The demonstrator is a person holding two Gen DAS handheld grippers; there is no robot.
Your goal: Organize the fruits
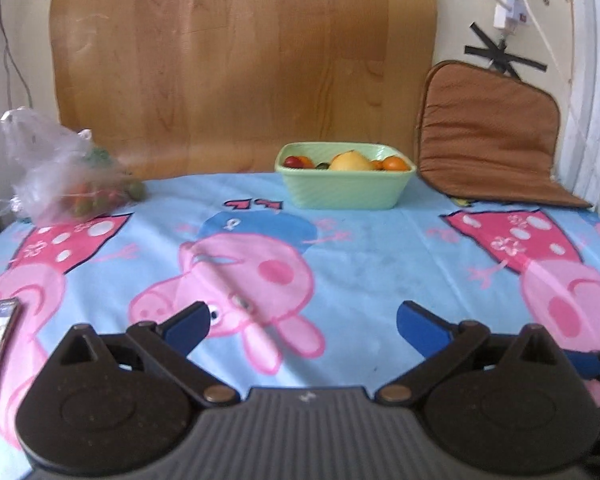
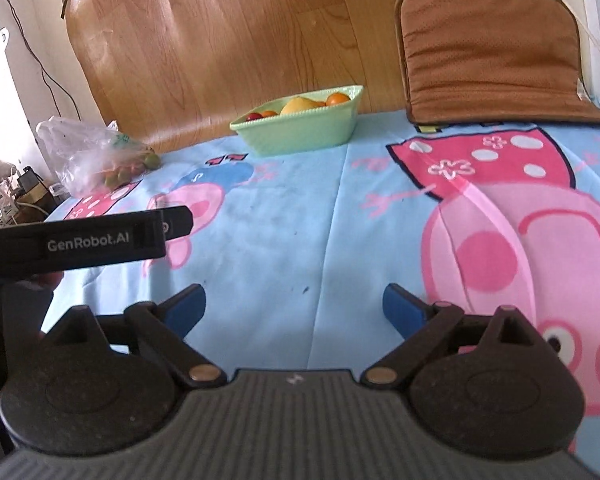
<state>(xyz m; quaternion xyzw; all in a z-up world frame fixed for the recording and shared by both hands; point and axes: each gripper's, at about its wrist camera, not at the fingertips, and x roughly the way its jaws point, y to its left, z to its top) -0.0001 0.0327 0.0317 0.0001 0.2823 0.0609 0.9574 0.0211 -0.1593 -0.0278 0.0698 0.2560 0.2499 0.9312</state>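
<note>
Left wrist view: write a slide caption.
Open left tool faces a green bowl of fruit and a fruit bag.

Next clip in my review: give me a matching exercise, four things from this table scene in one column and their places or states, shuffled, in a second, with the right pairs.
Things:
1. green dish
2. plastic bag
3. brown cushion
4. left hand-held gripper

Places or states:
A. leaning on the wall, far right
B. jaws wide open, nothing between them
C. far left on the cloth, small fruit inside
D. far middle of the cloth, holding a yellow fruit and oranges

Pairs: 1-D, 2-C, 3-A, 4-B
</note>
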